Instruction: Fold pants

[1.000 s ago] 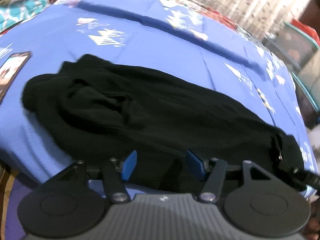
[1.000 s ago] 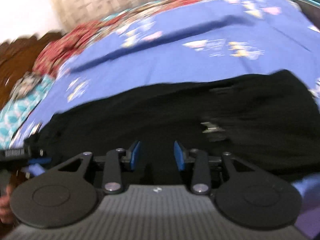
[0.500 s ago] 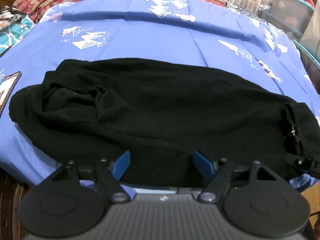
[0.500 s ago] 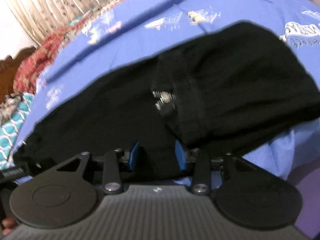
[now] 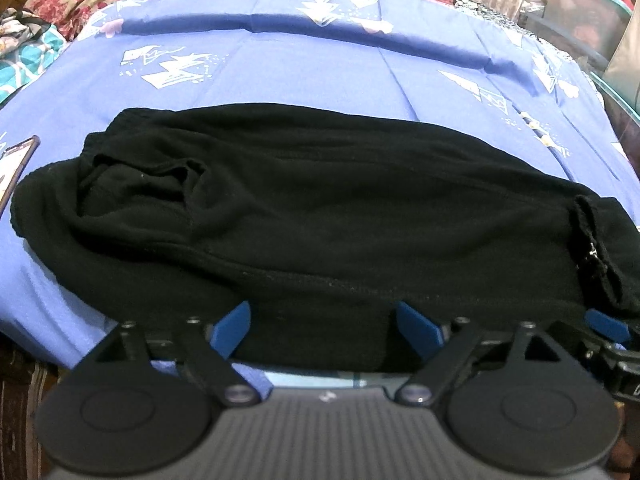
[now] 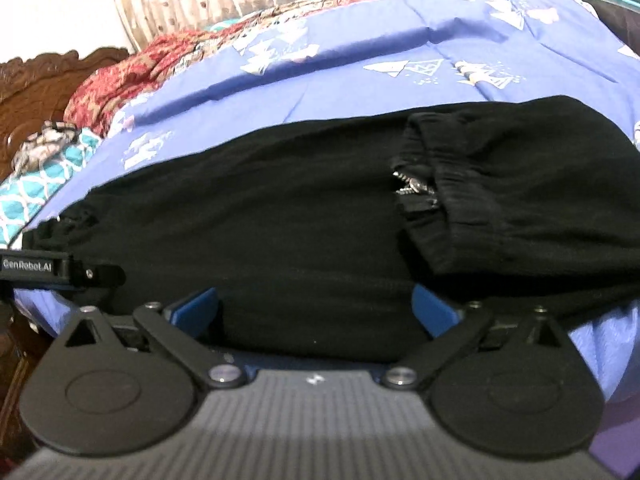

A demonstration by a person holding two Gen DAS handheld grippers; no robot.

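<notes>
left wrist view, one black pants (image 5: 320, 216) on one blue bedsheet (image 5: 328, 68), two grippers, left gripper (image 5: 322, 330) and right gripper (image 6: 316, 304), jaws just spread wide

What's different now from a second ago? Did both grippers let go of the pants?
Yes. Both have just been opening: the left gripper and right gripper now stand wide, blue pads clear of the cloth they pinched, the near edge of the black pants lying loose between them. Both cameras sit a little lower and closer. The pants stay folded lengthwise on the blue bedsheet, zipper showing.
</notes>
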